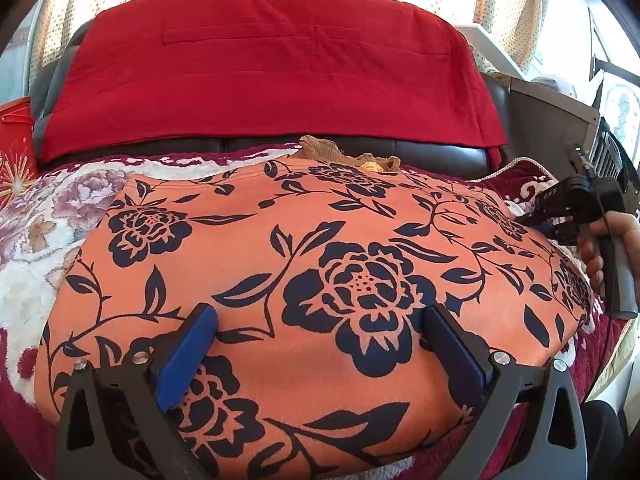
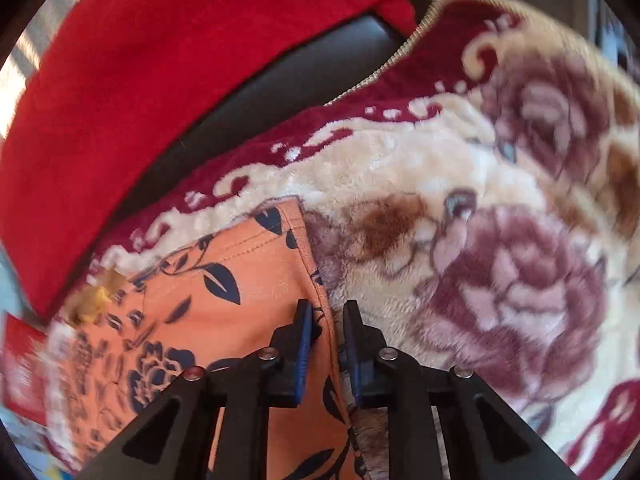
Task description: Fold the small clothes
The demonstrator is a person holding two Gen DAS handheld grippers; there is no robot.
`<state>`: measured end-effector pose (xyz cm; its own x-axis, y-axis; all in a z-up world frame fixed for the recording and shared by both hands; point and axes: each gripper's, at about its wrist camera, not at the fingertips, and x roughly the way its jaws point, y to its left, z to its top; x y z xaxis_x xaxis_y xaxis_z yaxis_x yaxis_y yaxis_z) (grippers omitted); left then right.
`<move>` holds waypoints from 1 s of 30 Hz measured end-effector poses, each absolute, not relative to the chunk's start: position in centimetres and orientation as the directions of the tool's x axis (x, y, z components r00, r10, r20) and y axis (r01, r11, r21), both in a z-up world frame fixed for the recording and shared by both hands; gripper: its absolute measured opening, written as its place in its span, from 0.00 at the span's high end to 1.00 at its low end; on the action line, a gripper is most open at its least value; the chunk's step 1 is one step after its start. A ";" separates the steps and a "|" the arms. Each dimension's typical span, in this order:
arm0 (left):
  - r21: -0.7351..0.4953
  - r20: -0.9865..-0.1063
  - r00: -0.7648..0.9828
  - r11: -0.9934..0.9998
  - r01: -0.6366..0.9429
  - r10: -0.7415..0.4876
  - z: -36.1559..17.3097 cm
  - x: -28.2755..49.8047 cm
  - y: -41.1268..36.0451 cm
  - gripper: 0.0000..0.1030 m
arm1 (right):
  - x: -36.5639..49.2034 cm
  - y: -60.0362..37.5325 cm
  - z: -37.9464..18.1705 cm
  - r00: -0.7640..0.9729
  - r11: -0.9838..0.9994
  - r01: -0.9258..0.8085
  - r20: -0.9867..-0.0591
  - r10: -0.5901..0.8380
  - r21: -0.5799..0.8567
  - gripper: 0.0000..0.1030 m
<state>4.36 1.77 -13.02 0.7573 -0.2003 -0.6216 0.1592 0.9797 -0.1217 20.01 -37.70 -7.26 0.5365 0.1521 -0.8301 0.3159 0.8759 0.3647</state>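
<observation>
An orange garment with dark blue flowers (image 1: 304, 272) lies spread flat on a plush floral blanket (image 1: 36, 240). My left gripper (image 1: 320, 340) is open, its blue fingers wide apart just above the garment's near part. My right gripper (image 2: 326, 340) straddles the garment's right hemmed edge (image 2: 320, 280), its jaws nearly closed with the edge between them; it also shows at the right in the left wrist view (image 1: 560, 224), held by a hand. The garment's corner (image 2: 280, 216) lies flat on the blanket (image 2: 480, 240).
A red cloth (image 1: 272, 72) drapes the dark sofa back (image 1: 440, 152). A tan crumpled item (image 1: 332, 152) lies just behind the garment. A red box (image 1: 16, 148) stands at the left. A grey unit (image 1: 552, 120) sits at the right.
</observation>
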 end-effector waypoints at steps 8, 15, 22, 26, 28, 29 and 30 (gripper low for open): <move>-0.116 -0.622 0.758 0.981 0.154 -0.193 -13.1 4.3 1.6 0.00 | 15.9 -34.9 -3.8 0.615 0.895 0.133 -0.744 0.263 0.426 0.03; -0.111 -0.621 0.760 0.981 0.156 -0.191 -13.1 4.1 1.5 0.00 | 14.7 -36.5 -5.9 0.554 0.857 0.297 -0.807 0.206 0.422 0.28; -0.115 -0.626 0.756 0.981 0.154 -0.191 -13.1 4.3 1.6 0.00 | 12.2 -32.0 -3.5 0.561 0.891 0.029 -0.745 0.360 0.453 0.25; -0.113 -0.628 0.754 0.981 0.158 -0.194 -13.0 4.2 1.7 0.00 | 13.4 -32.7 -6.2 0.509 0.858 0.081 -0.761 0.402 0.507 0.25; -0.112 -0.628 0.753 0.981 0.159 -0.194 -13.1 4.2 1.7 0.00 | 13.5 -33.7 -6.1 0.542 0.824 0.151 -0.743 0.393 0.547 0.25; -0.113 -0.629 0.753 0.981 0.159 -0.195 -13.0 4.2 1.7 0.00 | 13.3 -33.4 -5.5 0.549 0.826 0.163 -0.745 0.379 0.540 0.25; -0.113 -0.629 0.753 0.981 0.158 -0.194 -13.0 4.2 1.6 0.00 | 13.2 -32.9 -4.8 0.556 0.835 0.142 -0.741 0.376 0.531 0.24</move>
